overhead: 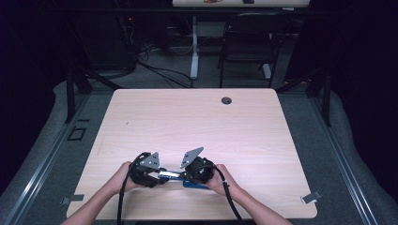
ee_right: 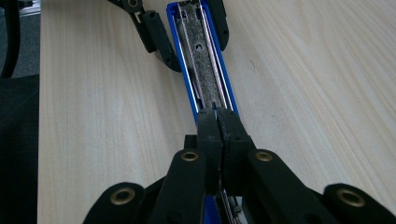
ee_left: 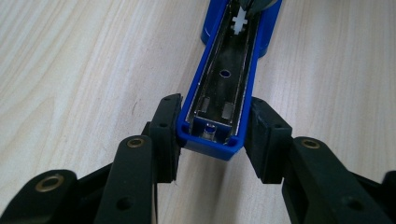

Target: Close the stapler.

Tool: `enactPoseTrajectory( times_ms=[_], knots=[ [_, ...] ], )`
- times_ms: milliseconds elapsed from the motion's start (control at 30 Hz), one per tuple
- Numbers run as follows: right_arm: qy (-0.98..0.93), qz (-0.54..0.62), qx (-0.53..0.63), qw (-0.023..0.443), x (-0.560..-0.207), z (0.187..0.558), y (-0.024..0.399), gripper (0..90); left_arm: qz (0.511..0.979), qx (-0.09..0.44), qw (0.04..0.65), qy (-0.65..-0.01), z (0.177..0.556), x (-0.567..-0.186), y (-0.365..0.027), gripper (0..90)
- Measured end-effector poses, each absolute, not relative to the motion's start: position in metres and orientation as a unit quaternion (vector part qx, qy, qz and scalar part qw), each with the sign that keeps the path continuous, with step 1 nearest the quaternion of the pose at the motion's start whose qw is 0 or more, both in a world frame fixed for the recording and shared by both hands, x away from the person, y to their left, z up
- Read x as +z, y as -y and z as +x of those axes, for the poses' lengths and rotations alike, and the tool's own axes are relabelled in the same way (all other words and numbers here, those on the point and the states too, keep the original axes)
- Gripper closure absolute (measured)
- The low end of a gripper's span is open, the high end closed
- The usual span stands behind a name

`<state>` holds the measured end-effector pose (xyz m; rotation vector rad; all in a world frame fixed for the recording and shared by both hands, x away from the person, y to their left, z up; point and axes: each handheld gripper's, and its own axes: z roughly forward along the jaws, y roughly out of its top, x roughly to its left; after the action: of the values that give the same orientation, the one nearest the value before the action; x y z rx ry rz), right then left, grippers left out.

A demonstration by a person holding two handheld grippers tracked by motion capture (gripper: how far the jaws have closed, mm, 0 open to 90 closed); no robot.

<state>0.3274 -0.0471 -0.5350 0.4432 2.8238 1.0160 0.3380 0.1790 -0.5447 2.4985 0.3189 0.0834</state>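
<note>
An opened blue stapler [overhead: 194, 184] lies near the front edge of the light wood table [overhead: 197, 117], its metal staple channel [ee_left: 224, 84] facing up. My left gripper [ee_left: 212, 135] is shut on the channel's front end, one pad on each blue side wall. My right gripper [ee_right: 218, 116] has its pads pressed together right over the channel [ee_right: 205, 60], farther back on the stapler. Whether anything thin sits between those pads is hidden. A small white plastic piece [ee_left: 240, 19] sits in the channel just under the right gripper's tips. In the high view the left gripper [overhead: 162, 177] and right gripper [overhead: 184, 176] point at each other.
A round cable hole [overhead: 226, 100] sits near the table's far edge. Beyond the table stand a dark chair [overhead: 248, 42] and a white desk leg [overhead: 194, 47], with cables on the floor. The person's forearms come in at the bottom.
</note>
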Motion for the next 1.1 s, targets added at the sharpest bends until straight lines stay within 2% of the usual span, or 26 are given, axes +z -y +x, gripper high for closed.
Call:
enactPoseTrajectory(
  times_ms=[133, 667, 833, 900, 1100],
  knots=[
    [-0.927, 0.146, 0.341, 0.053, -0.533, 0.327, 0.048, 88.8, 0.928, 0.015, 0.348, -0.13, 0.339, -0.537, -0.182, 58.2],
    [-0.918, 0.131, 0.372, 0.048, -0.522, 0.325, 0.053, 89.0, 0.898, 0.027, 0.418, -0.135, 0.333, -0.526, -0.179, 58.7],
    [-0.917, 0.13, 0.373, 0.047, -0.522, 0.326, 0.053, 88.9, 0.899, 0.024, 0.416, -0.133, 0.334, -0.525, -0.179, 58.8],
    [-0.918, 0.129, 0.372, 0.047, -0.522, 0.326, 0.053, 88.9, 0.902, 0.02, 0.411, -0.135, 0.335, -0.525, -0.18, 55.5],
    [-0.914, 0.137, 0.378, 0.046, -0.523, 0.325, 0.054, 88.4, 0.909, 0.01, 0.395, -0.136, 0.335, -0.529, -0.179, 58.7]
  ],
)
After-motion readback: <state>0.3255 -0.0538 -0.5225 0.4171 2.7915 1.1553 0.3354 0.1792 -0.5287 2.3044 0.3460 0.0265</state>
